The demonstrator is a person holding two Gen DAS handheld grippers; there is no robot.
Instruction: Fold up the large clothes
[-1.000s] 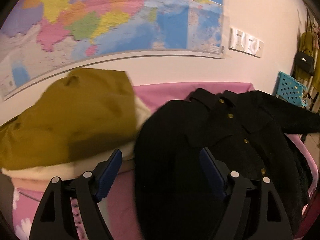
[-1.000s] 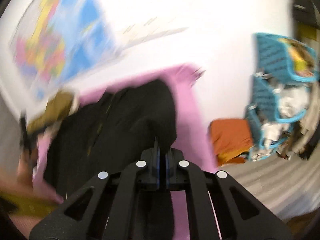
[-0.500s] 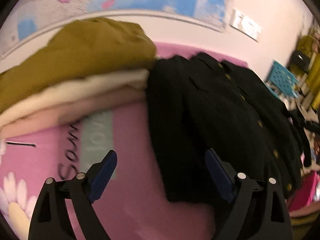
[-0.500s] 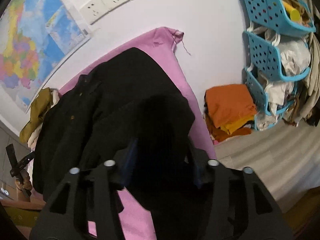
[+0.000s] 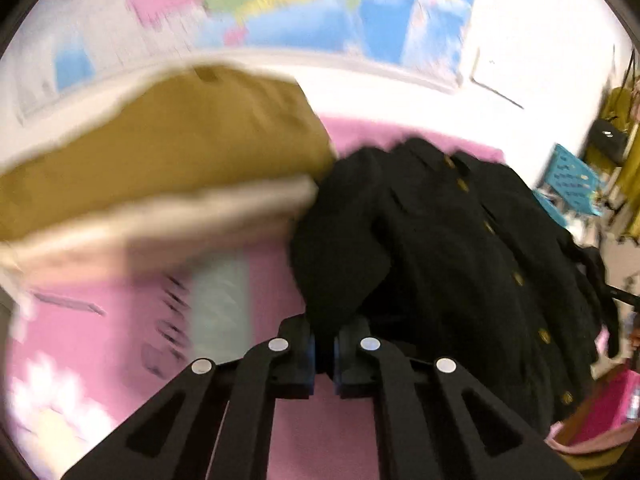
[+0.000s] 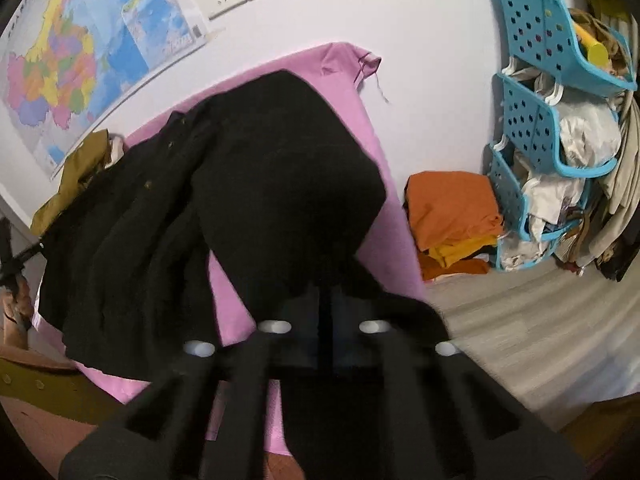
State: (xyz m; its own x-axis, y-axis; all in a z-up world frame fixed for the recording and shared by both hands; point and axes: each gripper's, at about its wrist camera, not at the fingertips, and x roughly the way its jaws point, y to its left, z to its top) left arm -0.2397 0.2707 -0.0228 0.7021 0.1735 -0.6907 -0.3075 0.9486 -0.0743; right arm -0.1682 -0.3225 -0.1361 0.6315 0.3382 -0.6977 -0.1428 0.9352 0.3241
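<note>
Both grippers are clamped on the black button-front wool coat (image 5: 460,248) spread over the pink bedsheet (image 5: 280,432): the left gripper (image 5: 324,346) pinches a sleeve fold beside the mustard and cream folded clothes stack (image 5: 168,168), and the right gripper (image 6: 326,312) pinches the coat's other sleeve near the bed's edge.

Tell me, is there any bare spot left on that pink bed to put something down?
Yes: the pink sheet lies bare between the stacked folded clothes and the black coat, and in a narrow strip along the coat's other side. The coat covers most of the rest.
</note>
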